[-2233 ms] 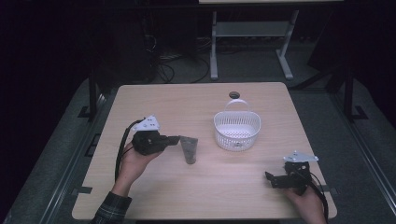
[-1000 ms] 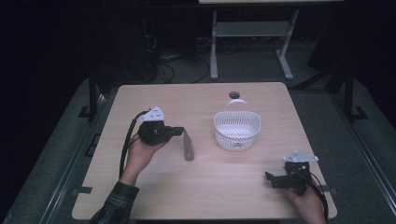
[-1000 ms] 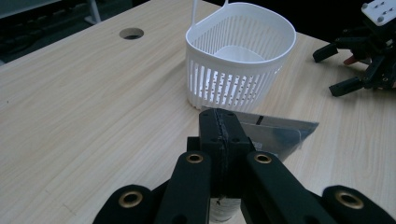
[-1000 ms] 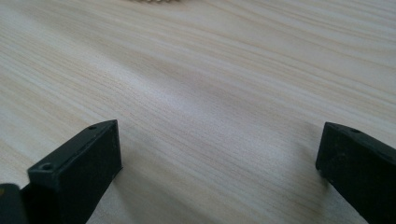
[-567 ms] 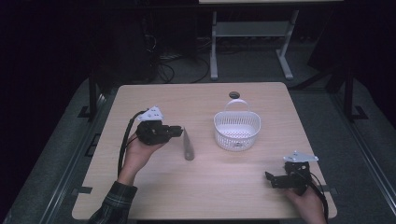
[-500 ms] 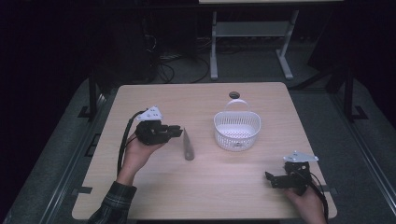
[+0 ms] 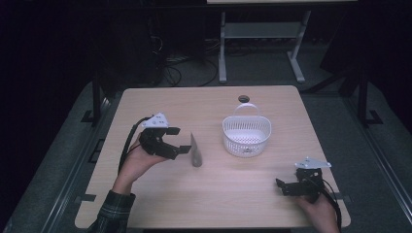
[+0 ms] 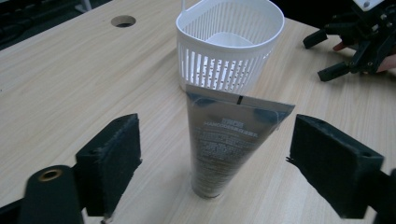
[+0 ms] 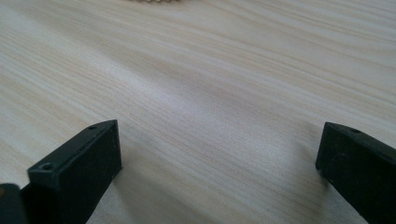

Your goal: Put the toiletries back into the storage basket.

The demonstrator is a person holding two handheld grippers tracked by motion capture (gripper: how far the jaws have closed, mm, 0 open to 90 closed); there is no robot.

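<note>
A grey-brown squeeze tube (image 7: 195, 151) stands on its cap near the table's middle, its flat crimped end up. In the left gripper view the tube (image 8: 224, 144) sits between the two pads without touching either. My left gripper (image 7: 180, 140) is open just left of it, and the left gripper (image 8: 224, 161) has its jaws spread wide. A white slatted basket (image 7: 228, 127) with a handle stands right of the tube, and the basket (image 8: 219, 70) shows just behind it. My right gripper (image 7: 283, 187) rests open at the front right, the right gripper (image 9: 219, 172) over bare wood.
The light wooden table (image 7: 214, 204) has a round cable hole (image 7: 243, 98) near its far edge. The right gripper (image 8: 336, 51) shows far off in the left gripper view. A white frame (image 7: 262, 34) and cables lie on the dark floor behind.
The left hand and gripper have shifted slightly toward the far side and the tube now shows edge-on, narrower than before. The right gripper has not moved.
</note>
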